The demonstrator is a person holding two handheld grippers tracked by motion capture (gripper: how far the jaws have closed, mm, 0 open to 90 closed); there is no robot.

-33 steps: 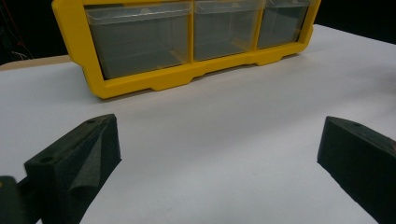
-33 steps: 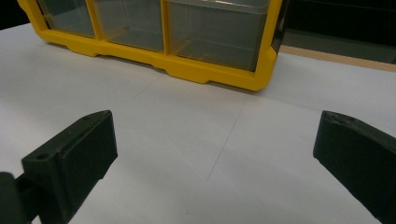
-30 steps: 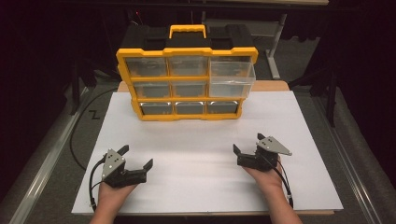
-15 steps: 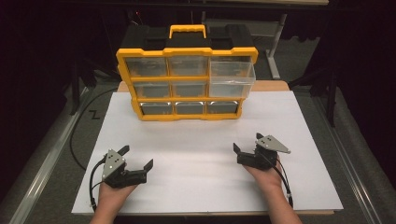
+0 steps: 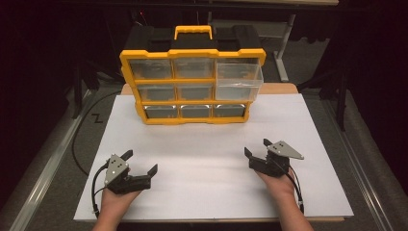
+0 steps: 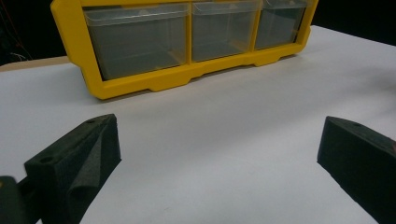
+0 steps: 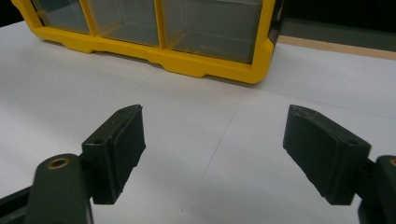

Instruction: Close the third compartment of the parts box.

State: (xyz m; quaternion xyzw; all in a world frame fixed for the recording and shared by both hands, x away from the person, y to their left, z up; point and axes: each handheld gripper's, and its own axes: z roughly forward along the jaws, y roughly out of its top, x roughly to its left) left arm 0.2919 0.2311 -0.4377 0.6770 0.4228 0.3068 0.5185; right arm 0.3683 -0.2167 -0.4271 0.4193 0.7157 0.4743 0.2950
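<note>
A yellow organizer box (image 5: 192,52) with clear drawers stands upright at the back of the white sheet (image 5: 211,144). Its top right drawer (image 5: 239,79) is pulled out toward me. My left gripper (image 5: 141,161) rests near the front left of the sheet, open and empty; in the left gripper view (image 6: 217,128) it faces the bottom row of drawers (image 6: 140,42). My right gripper (image 5: 256,147) sits at the front right. Its jaws have just been closing, but they remain apart with nothing between them (image 7: 214,114).
A wooden tabletop edge (image 5: 281,89) shows behind the sheet. Cables trail from each gripper toward the front edge. A metal rail (image 5: 48,163) runs along the left side, and dark floor and table legs lie beyond the box.
The right gripper's jaws stand slightly closer together than before. Both hands and the box have kept their places.
</note>
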